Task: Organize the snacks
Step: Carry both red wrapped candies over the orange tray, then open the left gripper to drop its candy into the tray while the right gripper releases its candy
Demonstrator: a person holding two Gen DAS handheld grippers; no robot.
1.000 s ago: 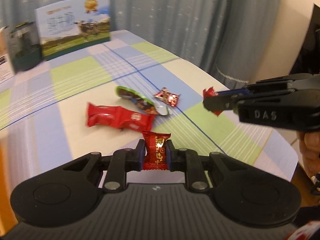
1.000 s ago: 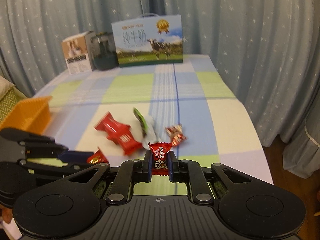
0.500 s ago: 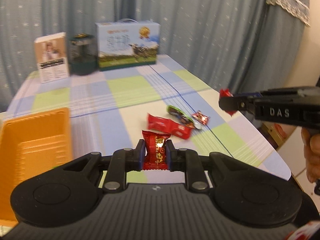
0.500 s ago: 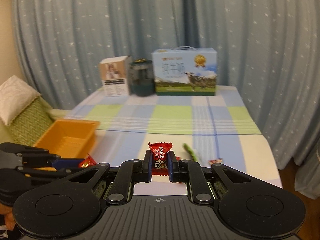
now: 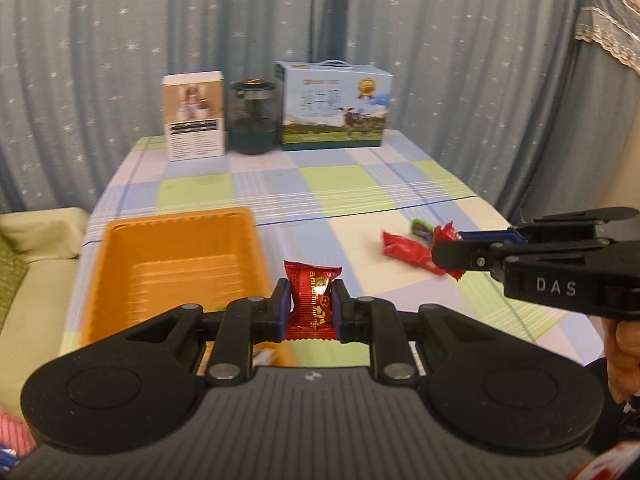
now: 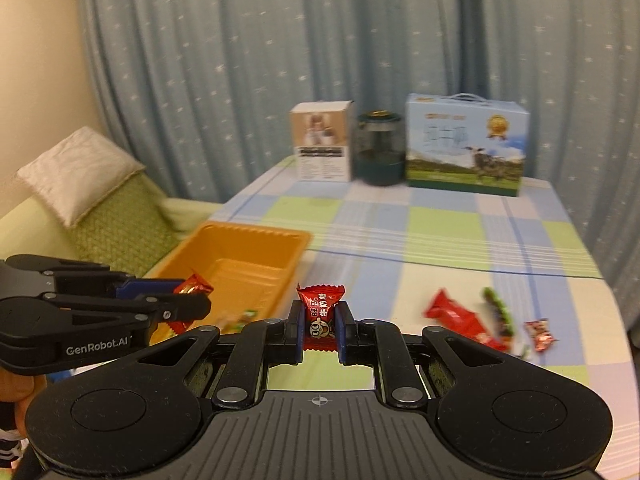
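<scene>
My left gripper (image 5: 311, 300) is shut on a red wrapped candy (image 5: 312, 296), held above the near right corner of the orange tray (image 5: 120, 264). My right gripper (image 6: 319, 322) is shut on another red candy (image 6: 320, 310), just right of the tray (image 6: 248, 240) in its own view. In the left wrist view the right gripper (image 5: 448, 252) comes in from the right with its candy (image 5: 445, 234). The left gripper (image 6: 192, 300) shows over the tray in the right wrist view. A long red packet (image 6: 460, 318), a green packet (image 6: 498, 310) and a small red candy (image 6: 540, 334) lie on the checked cloth.
A white box (image 5: 193, 116), a dark green jar (image 5: 253, 122) and a blue milk carton with a handle (image 5: 334, 106) stand along the table's far edge before a blue curtain. A green sofa with a cushion (image 6: 80, 172) is left of the table. A few small wrappers lie in the tray (image 6: 240, 318).
Both grippers have risen and swung left from the loose snacks toward the orange tray, each keeping its candy. The tray has come into view and the loose packets now lie off to the right.
</scene>
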